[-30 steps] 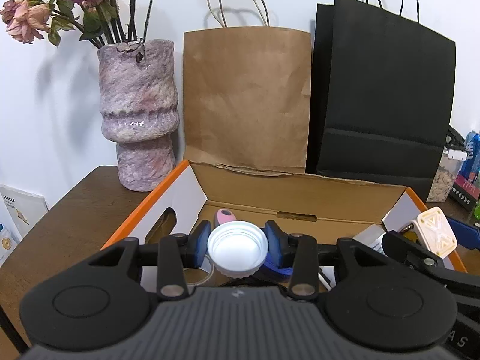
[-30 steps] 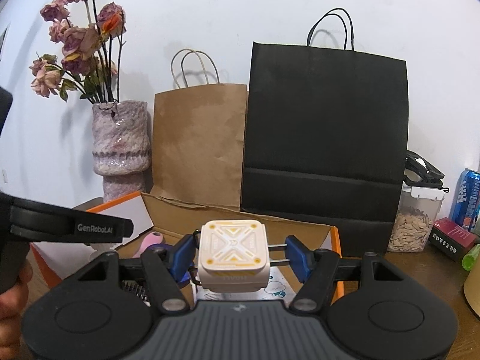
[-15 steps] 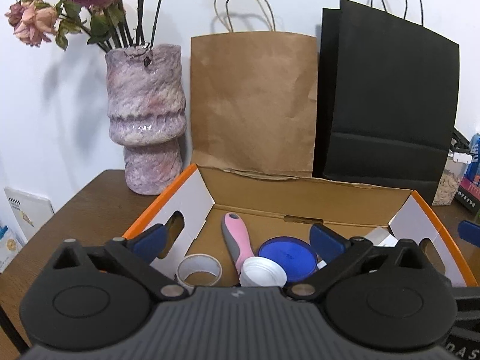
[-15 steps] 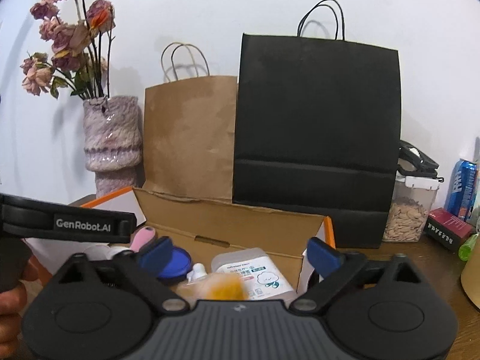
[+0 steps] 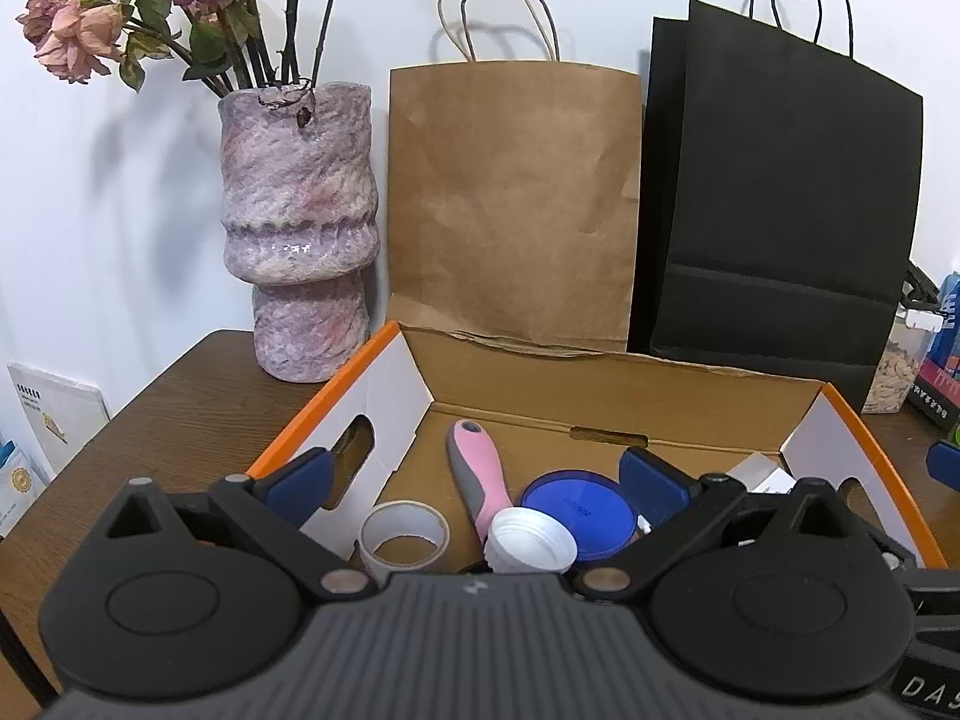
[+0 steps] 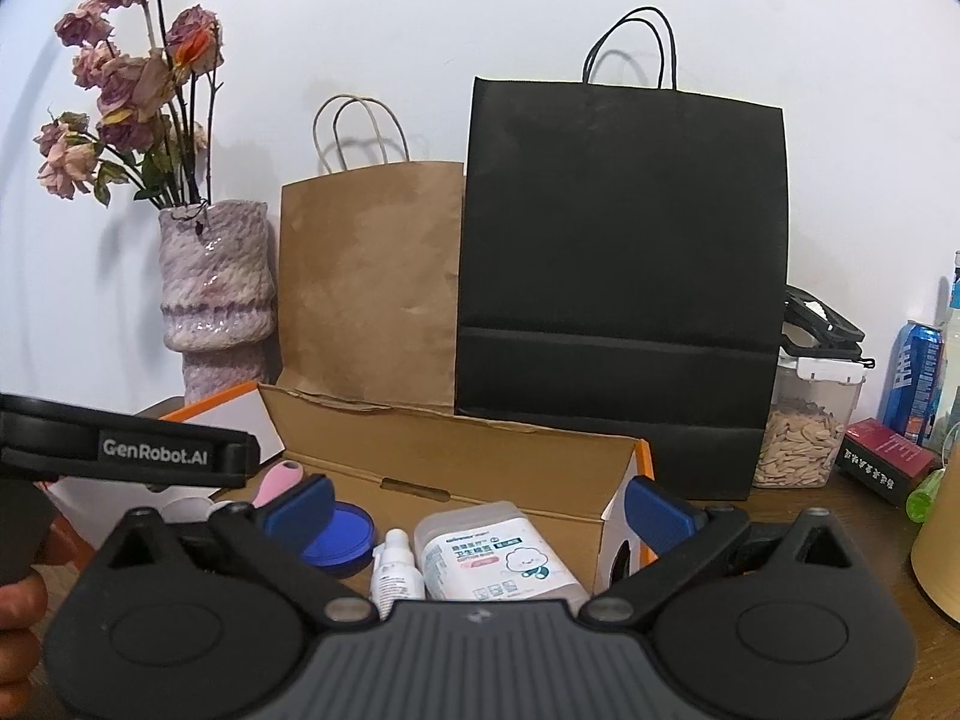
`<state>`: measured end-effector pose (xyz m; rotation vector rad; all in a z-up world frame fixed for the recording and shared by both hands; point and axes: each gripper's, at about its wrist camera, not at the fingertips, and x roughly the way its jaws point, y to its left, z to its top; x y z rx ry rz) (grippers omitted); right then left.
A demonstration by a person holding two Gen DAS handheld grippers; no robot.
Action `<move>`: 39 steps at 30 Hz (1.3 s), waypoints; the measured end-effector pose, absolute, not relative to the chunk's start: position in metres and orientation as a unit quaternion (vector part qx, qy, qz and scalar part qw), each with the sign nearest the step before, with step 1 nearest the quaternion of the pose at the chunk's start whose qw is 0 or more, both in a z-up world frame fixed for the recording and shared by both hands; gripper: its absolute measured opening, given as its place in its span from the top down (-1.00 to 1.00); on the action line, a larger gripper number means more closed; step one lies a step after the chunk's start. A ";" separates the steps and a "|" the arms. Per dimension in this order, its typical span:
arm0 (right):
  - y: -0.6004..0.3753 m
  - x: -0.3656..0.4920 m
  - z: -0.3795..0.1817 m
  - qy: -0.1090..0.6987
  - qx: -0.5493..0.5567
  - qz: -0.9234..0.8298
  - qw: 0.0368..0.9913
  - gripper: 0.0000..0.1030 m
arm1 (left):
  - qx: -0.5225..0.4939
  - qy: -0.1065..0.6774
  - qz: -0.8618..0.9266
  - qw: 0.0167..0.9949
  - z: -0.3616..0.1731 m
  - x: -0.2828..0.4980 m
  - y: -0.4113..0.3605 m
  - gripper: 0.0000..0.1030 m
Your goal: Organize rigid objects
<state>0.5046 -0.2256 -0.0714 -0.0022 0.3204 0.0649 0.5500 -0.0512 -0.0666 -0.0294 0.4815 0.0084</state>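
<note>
Cardboard box [image 5: 606,387], orange-edged, holds white cap [image 5: 531,546].

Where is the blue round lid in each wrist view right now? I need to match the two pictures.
Left wrist view: the blue round lid lies in the cardboard box, lower centre-right, beside the pink-handled tool.
Right wrist view: the lid sits lower left, partly behind a blue finger pad.
Shared landmark: the black paper bag standing behind the box.

A home: a wooden table [image 5: 180,402] with a vase of dried roses [image 5: 298,228], paper shopping bags [image 6: 621,276] and snacks [image 6: 801,438].
</note>
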 end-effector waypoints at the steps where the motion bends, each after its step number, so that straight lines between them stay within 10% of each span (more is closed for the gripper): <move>1: -0.226 0.503 -0.070 0.158 0.000 0.032 0.987 -1.00 | -0.015 0.238 0.004 0.971 -0.066 0.548 -0.051 -1.00; 39: -0.205 0.279 -0.022 0.131 0.010 0.045 0.990 -1.00 | 0.003 0.208 -0.010 0.978 -0.025 0.321 -0.012 -1.00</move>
